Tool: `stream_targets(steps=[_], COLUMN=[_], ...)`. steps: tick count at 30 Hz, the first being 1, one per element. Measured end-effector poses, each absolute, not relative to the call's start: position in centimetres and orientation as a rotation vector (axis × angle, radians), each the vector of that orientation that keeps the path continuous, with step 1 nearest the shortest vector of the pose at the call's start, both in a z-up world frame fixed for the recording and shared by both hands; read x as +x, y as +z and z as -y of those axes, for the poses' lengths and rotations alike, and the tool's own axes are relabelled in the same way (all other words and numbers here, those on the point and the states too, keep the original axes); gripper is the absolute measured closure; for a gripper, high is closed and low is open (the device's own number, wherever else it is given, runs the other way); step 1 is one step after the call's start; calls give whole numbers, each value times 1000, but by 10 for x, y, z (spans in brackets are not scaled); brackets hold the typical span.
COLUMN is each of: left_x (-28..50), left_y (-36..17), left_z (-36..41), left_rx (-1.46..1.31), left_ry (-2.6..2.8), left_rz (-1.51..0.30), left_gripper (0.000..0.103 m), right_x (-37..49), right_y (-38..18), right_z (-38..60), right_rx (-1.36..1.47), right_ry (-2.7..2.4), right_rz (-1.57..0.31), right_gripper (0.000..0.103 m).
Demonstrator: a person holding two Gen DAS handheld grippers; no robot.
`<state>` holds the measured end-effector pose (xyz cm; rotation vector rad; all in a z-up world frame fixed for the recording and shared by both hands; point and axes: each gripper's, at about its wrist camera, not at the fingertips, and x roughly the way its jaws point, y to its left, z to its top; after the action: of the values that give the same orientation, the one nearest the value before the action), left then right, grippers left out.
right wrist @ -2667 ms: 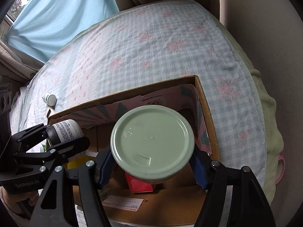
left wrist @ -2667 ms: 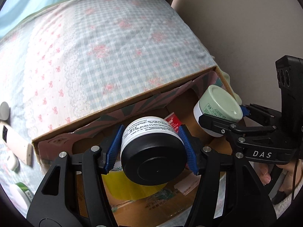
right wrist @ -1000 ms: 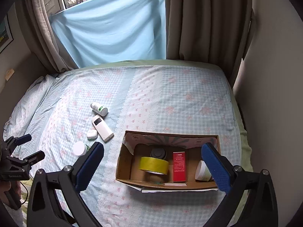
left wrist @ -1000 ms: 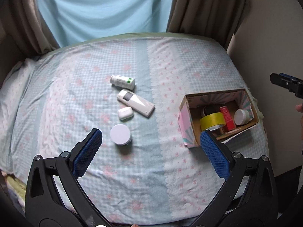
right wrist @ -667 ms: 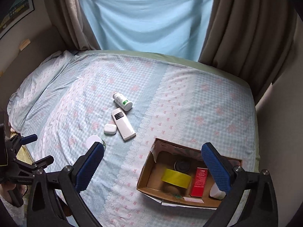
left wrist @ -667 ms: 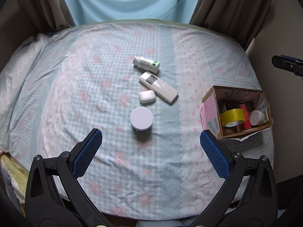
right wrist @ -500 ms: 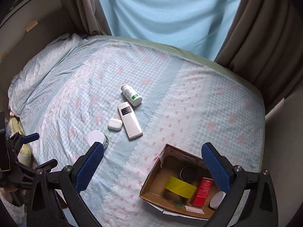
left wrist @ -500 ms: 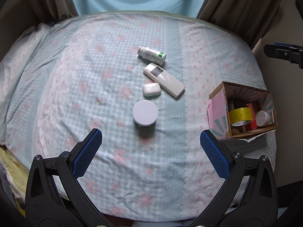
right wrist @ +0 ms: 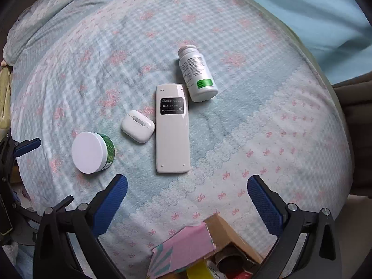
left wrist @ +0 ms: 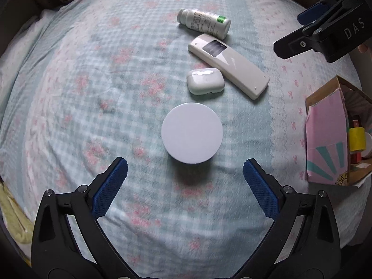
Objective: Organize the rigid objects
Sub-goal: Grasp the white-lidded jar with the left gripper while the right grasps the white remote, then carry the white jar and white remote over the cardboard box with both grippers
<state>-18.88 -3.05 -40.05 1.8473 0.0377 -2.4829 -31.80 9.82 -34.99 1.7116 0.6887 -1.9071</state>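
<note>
Left gripper (left wrist: 185, 169) hangs nearly wide open and empty, jaws having just narrowed slightly, the white-lidded jar (left wrist: 192, 136) upright on the bed (left wrist: 93, 93) at its 12 o'clock. Advise centring, lowering to straddle the wall, then closing. Right gripper (right wrist: 187, 189) gapes empty, remote (right wrist: 172, 127) at 12 o'clock.

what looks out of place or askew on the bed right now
Nothing is spilled or broken. The pill bottle lies on its side with its cap on, and the remote lies face down beside the earbud case. The round jar stands upright. All four are loose on the bedspread, outside the box.
</note>
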Motion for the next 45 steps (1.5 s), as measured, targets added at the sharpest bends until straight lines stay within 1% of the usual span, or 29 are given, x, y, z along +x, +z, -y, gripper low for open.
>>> stream_targets(steps=[2, 3, 6, 8, 14, 18, 21, 23, 24, 26, 27, 31, 34, 36, 45], left_x=[-197, -201, -211, -216, -222, -228, -232, -235, -236, -236, -235, -234, -234, -234, -235], left_y=[-414, -421, -439, -447, -460, -465, -467, -468, -469, -469, -468, -468, -467, -466, -457], left_z=[29, 29, 26, 24, 25, 29, 33, 32, 32, 32, 32, 31, 31, 32, 34], left_rx=[1845, 1842, 1858, 1867, 1870, 1870, 1863, 1861, 1859, 1848, 1843, 1830, 1823, 1815, 1797], left_ry=[-2481, -2479, -2469, -2464, -2452, -2438, -2440, -2438, -2435, -2429, -2428, -2442, -2449, -2454, -2459], left_rz=[-54, -59, -83, -100, -146, -197, -221, -217, -207, -196, -192, -194, -209, -236, -299], left_gripper=[5, 5, 6, 10, 13, 14, 16, 24, 25, 31, 33, 33, 33, 33, 34], right_x=[-327, -330, -338, -342, -352, -359, -363, -363, -364, -365, -366, -371, -373, -374, -374], right_y=[-374, -385, -413, -425, -448, -453, -455, -455, -455, -455, -455, -454, -457, -456, -447], right_z=[-87, -83, -74, -70, -63, -60, -60, -58, -57, -55, -54, -49, -46, -46, -51], right_rx=[1726, 1728, 1749, 1765, 1799, 1808, 1825, 1827, 1830, 1847, 1858, 1885, 1911, 1911, 1895], right_ry=[-1854, -1831, -1771, -1744, -1721, -1727, -1702, -1690, -1686, -1684, -1685, -1695, -1702, -1718, -1741], right_rz=[-729, -749, -797, -802, -809, -814, -780, -776, -773, -756, -744, -686, -697, -709, -681], right_gripper=[2, 5, 6, 8, 15, 22, 27, 32, 34, 40, 40, 40, 43, 49, 49])
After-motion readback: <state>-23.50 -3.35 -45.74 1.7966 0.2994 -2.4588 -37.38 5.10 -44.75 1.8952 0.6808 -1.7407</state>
